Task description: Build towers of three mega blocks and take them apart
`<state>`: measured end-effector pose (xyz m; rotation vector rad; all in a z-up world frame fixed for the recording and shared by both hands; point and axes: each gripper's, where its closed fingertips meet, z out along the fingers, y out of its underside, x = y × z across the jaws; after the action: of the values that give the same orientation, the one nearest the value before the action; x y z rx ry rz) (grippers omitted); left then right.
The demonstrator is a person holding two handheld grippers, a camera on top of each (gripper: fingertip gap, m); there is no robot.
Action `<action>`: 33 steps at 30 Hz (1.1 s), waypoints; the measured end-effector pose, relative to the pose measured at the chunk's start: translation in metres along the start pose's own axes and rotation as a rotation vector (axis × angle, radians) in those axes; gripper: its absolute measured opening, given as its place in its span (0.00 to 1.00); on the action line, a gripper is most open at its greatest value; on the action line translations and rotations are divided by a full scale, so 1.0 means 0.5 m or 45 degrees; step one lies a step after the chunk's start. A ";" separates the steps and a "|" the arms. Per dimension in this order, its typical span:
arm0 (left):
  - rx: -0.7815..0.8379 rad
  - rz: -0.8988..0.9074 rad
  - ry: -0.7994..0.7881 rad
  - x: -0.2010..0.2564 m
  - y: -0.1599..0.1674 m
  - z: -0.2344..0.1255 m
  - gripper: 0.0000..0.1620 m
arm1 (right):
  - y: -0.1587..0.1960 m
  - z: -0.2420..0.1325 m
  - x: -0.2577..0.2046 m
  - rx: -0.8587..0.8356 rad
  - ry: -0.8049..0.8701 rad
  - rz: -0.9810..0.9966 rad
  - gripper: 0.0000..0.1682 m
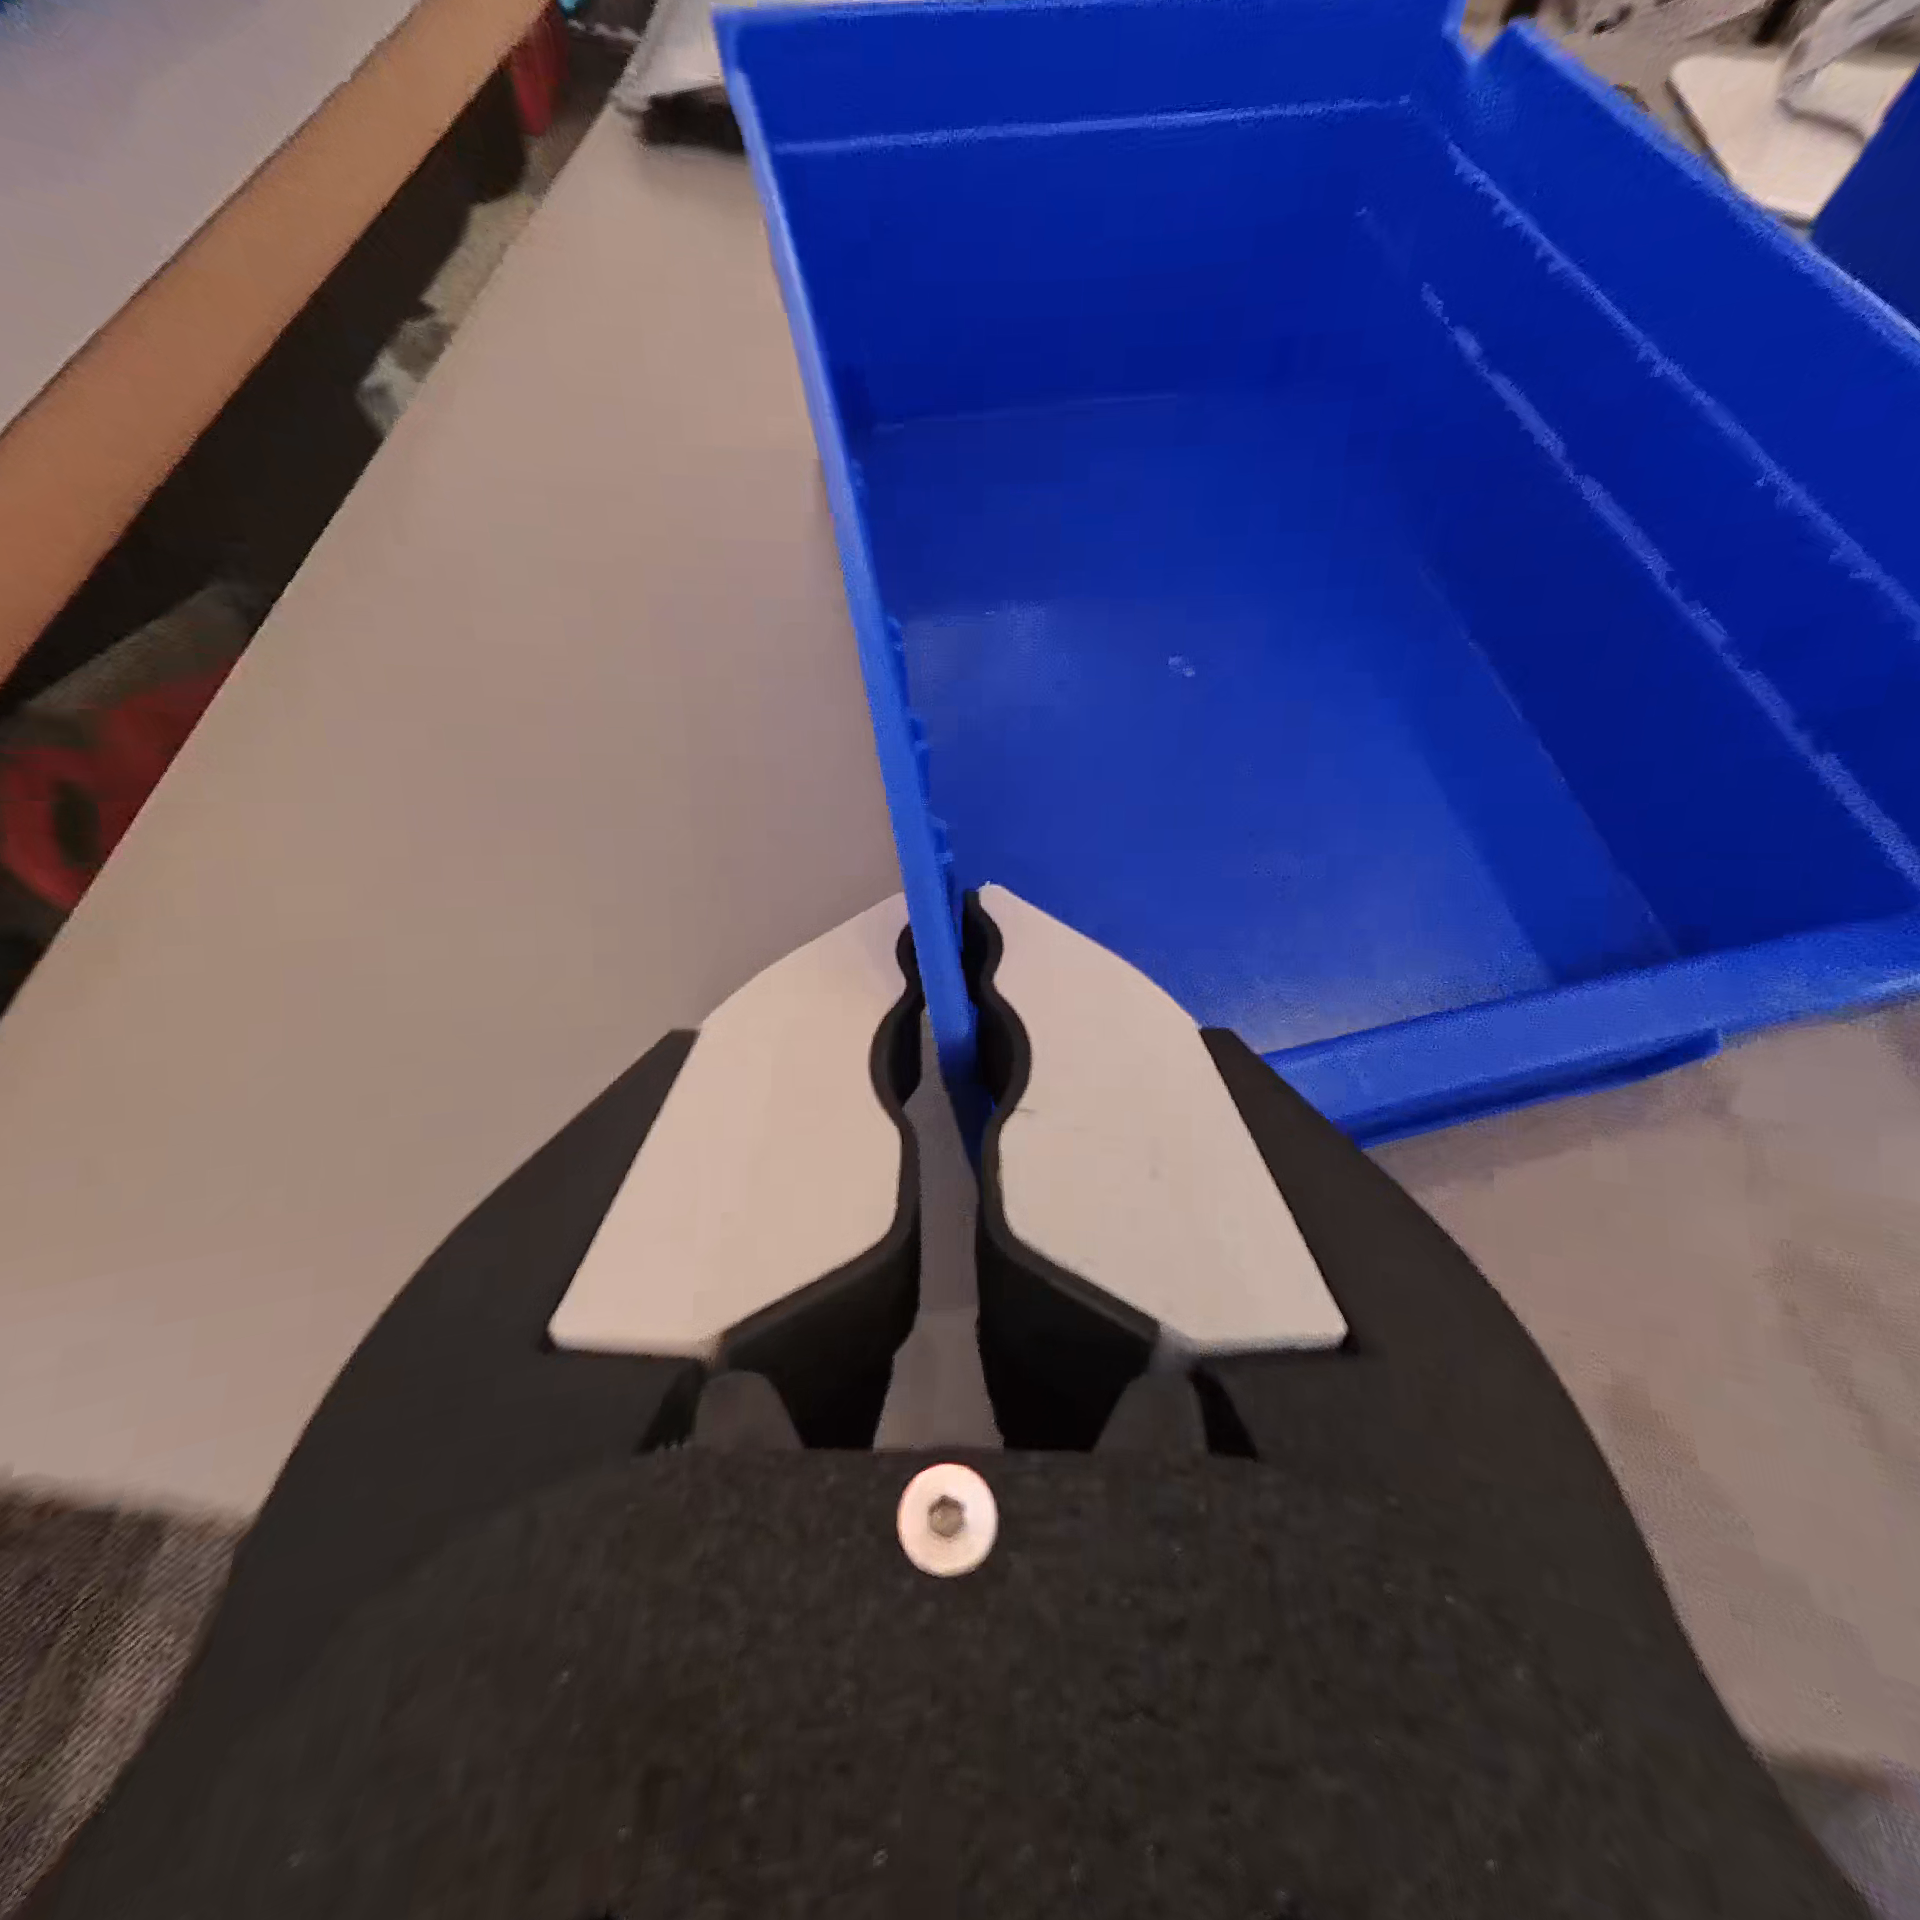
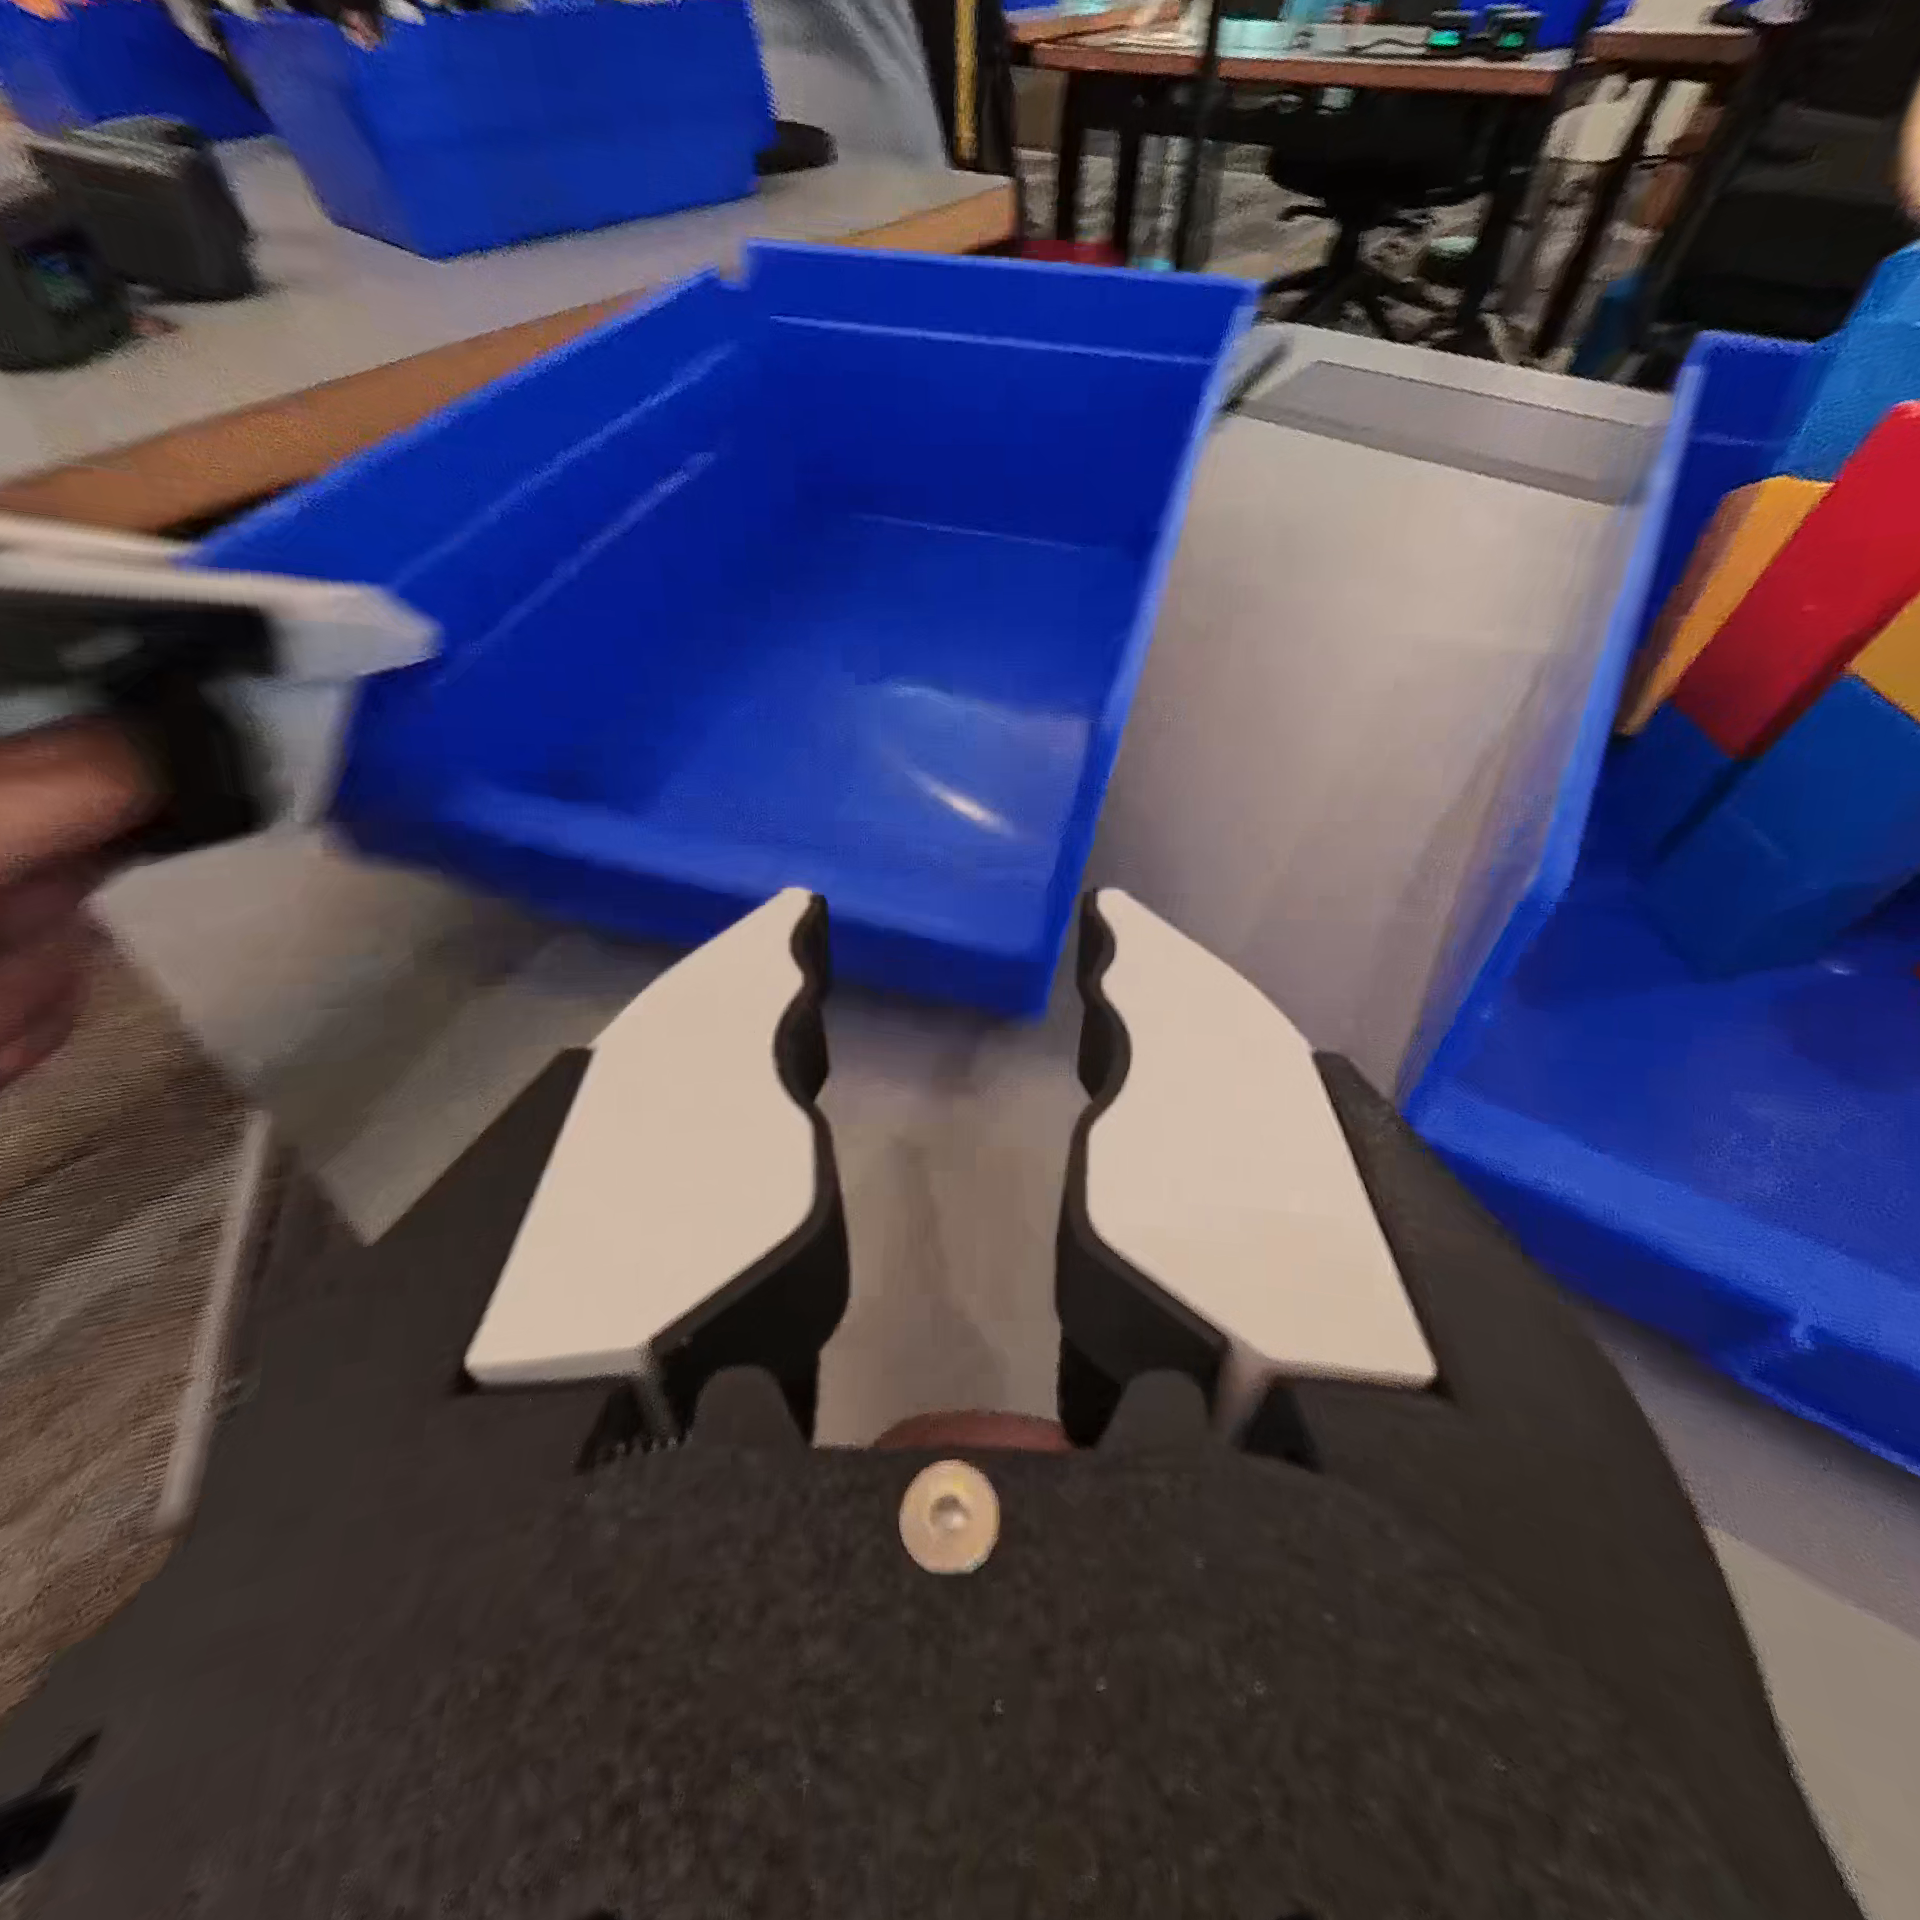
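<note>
A: What sits around the empty blue bin?

B: It rests on the grey counter. Beside it to the right, across a bare strip of counter, a second blue bin holds the mega blocks: red, orange, yellow and blue pieces leaning together in a heap. Further back stand another bin, a dark chair and desks.

A: And the left gripper?

B: Clamped narrow on the empty bin's left side wall near its front corner, one finger outside, one inside. It points along the wall, angled downward.

A: Does the other camera add anything?

B: Only the right wrist view shows the blocks. The left gripper appears there as a blur at the bin's left rim, with a hand behind it. The right gripper hovers before the empty bin's front lip, fingers spread apart, holding nothing.
</note>
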<state>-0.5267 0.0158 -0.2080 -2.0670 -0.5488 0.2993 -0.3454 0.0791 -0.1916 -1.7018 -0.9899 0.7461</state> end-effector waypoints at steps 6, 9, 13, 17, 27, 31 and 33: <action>0.056 -0.084 0.008 0.034 0.085 -0.140 0.03 | 0.035 0.014 -0.026 -0.096 0.025 0.065 0.32; 0.070 -0.048 -0.091 0.034 0.103 -0.175 0.03 | 0.033 -0.010 -0.007 -0.143 0.071 0.138 0.02; 0.158 -0.048 -0.115 0.057 0.087 -0.226 0.04 | -0.017 -0.042 0.010 -0.116 0.062 0.051 0.02; 0.357 0.025 -0.098 0.117 -0.048 -0.297 0.04 | -0.159 -0.137 0.064 0.123 0.115 0.003 0.02; 0.557 0.283 0.403 0.730 -0.385 -0.239 0.03 | -0.301 -0.505 0.631 0.248 0.682 0.004 0.03; 0.386 0.343 0.571 1.044 -0.324 -0.136 0.03 | -0.146 -0.613 0.895 0.001 0.847 0.082 0.03; 0.308 0.362 0.580 1.164 -0.269 -0.076 0.03 | -0.052 -0.635 1.000 -0.111 0.869 0.113 0.03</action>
<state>-0.0398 0.3360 -0.0706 -1.8900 0.0565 0.0468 0.1514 0.3819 -0.0792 -1.8923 -0.4744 0.1390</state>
